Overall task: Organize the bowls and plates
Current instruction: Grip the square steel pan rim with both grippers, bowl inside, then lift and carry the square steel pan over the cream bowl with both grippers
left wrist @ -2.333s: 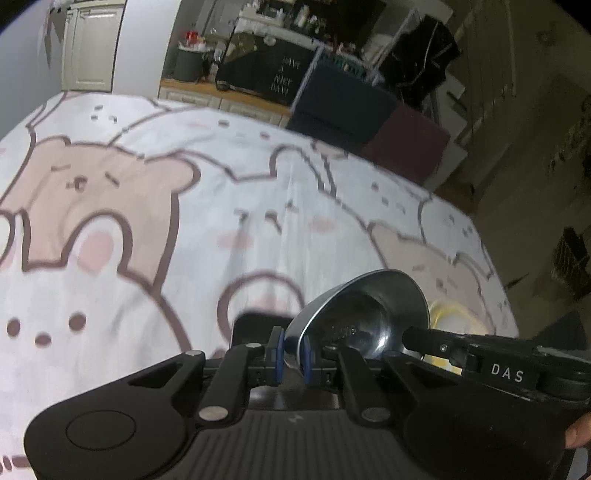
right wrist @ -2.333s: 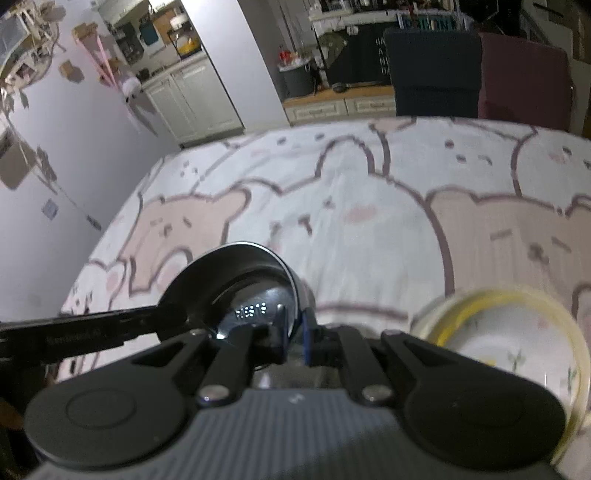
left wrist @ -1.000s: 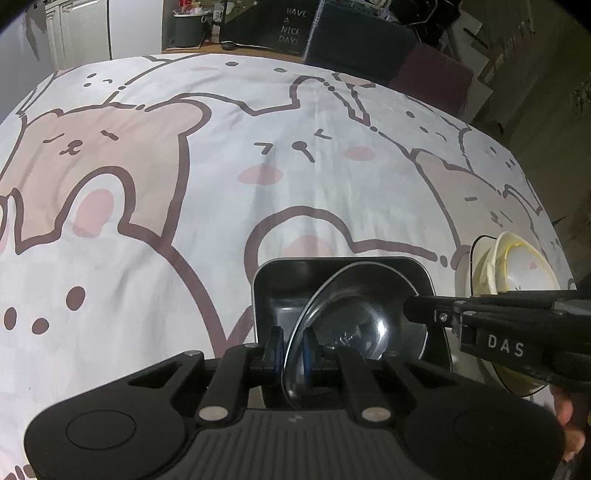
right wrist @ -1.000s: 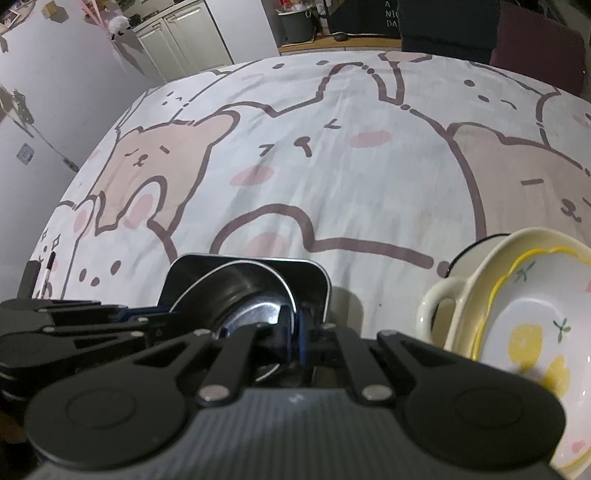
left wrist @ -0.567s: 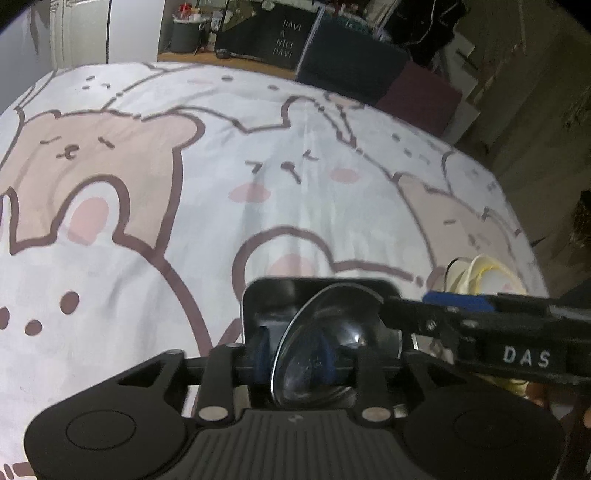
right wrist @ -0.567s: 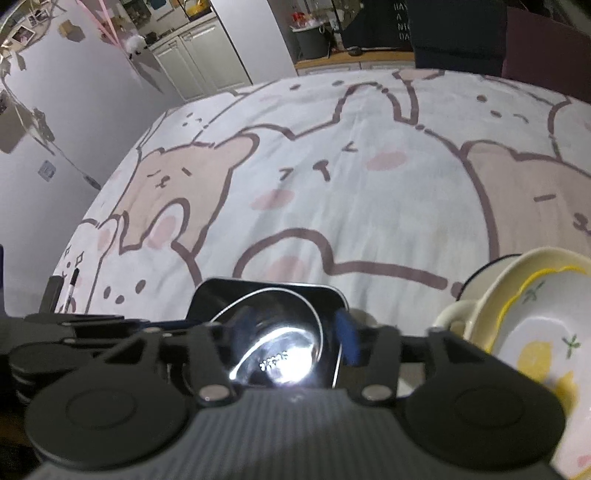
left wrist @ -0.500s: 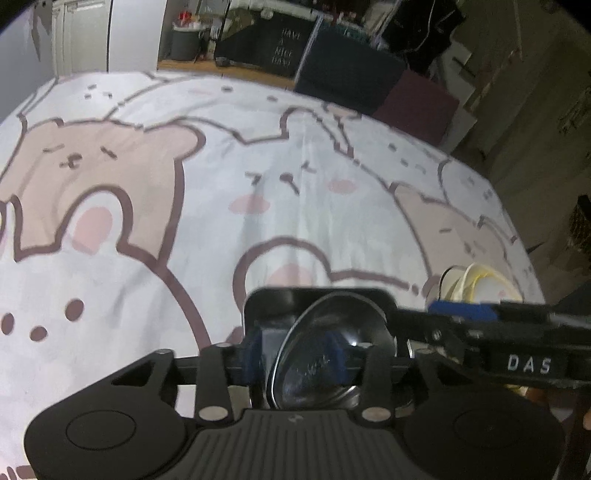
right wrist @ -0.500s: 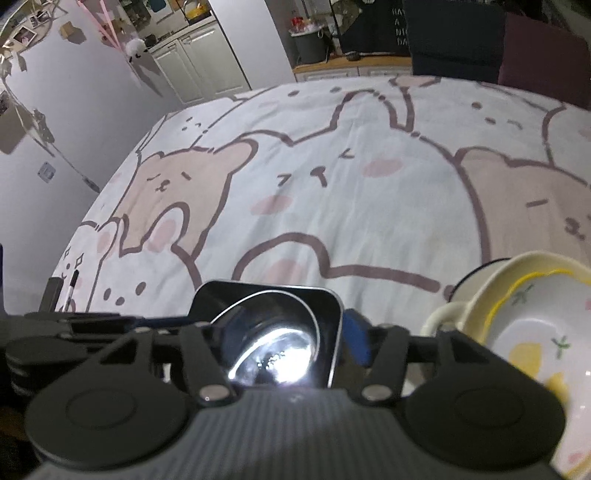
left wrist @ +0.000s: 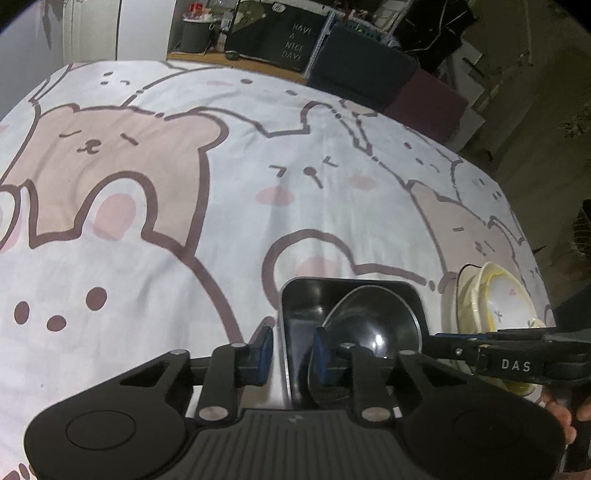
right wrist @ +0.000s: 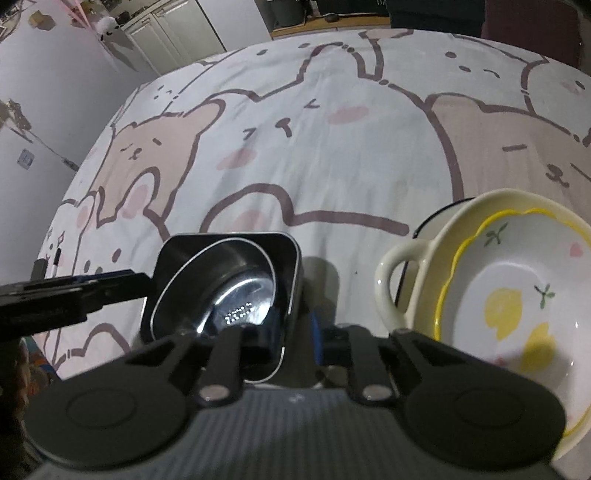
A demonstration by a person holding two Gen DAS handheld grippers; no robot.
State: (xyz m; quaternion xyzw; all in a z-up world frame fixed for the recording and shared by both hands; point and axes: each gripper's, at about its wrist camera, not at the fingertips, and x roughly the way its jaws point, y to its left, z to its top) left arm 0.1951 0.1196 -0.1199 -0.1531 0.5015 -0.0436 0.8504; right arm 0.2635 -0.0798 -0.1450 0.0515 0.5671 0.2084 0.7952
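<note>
A round steel bowl [left wrist: 373, 325] [right wrist: 225, 288] lies tilted inside a square black dish [left wrist: 306, 295] [right wrist: 291, 254] on the bear-print cloth. My left gripper [left wrist: 291, 354] is open, its jaws straddling the dish's left wall. My right gripper [right wrist: 280, 336] is open, its jaws straddling the dish's right wall; it also shows in the left wrist view [left wrist: 480, 350]. A white flower-rimmed bowl with yellow prints [right wrist: 517, 295] sits nested in a cream handled bowl [right wrist: 399, 280] to the right, also in the left wrist view [left wrist: 495, 291].
The bear-print cloth [left wrist: 221, 184] covers the table. Dark chairs [left wrist: 362, 70] and a cluttered counter stand beyond the far edge. White cabinets [right wrist: 177, 26] stand at far left. The table's right edge drops to the floor [left wrist: 546, 147].
Both grippers held the steel bowl by its rim, lowered it into the black dish and opened. The bowl now rests in the dish.
</note>
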